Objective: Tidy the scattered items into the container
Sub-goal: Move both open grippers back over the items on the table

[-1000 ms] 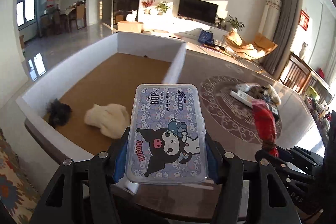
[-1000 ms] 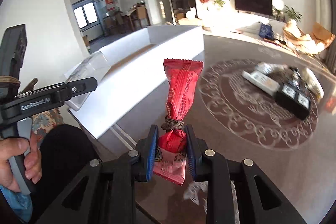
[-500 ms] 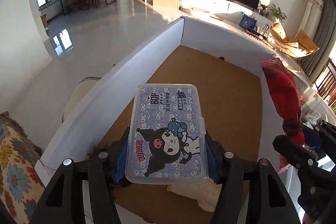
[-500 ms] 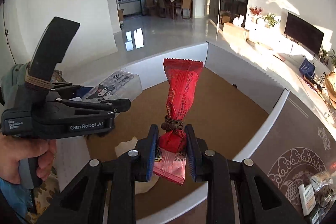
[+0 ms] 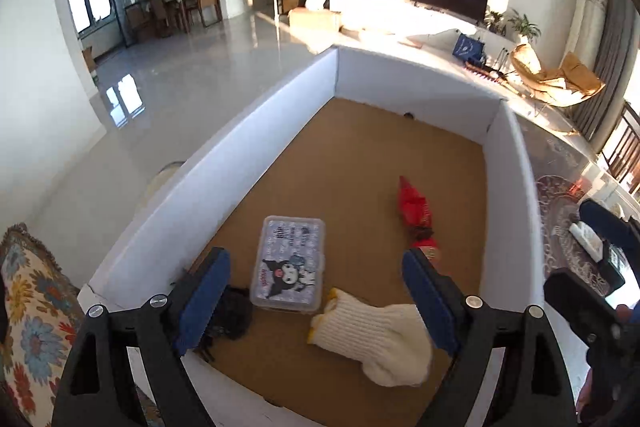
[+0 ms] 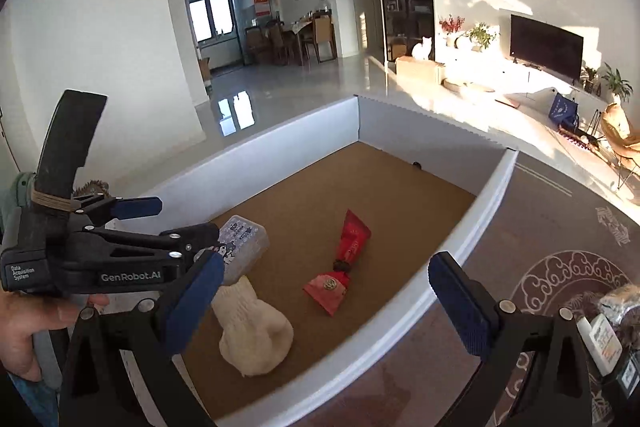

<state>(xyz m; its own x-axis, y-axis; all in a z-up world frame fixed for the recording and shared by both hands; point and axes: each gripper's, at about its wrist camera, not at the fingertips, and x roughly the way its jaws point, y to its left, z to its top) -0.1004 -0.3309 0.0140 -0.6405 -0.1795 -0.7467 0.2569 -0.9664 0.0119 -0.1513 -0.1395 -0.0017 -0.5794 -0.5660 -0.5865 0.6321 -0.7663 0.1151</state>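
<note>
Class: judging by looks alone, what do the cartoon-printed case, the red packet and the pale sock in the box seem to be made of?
Cartoon-printed case: likely clear hard plastic; see-through rim, glossy lid.
Red packet: probably shiny plastic film; crinkled, cinched at the middle.
Pale sock: knitted fabric, matte; ribbed cuff visible.

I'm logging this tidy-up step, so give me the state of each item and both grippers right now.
Left gripper: open, empty.
Right gripper: open, empty.
Cartoon plastic case: closed, flat in the box.
Red snack packet: lying in the box.
Cream knit sock: lying in the box.
White cardboard box: open-topped.
</note>
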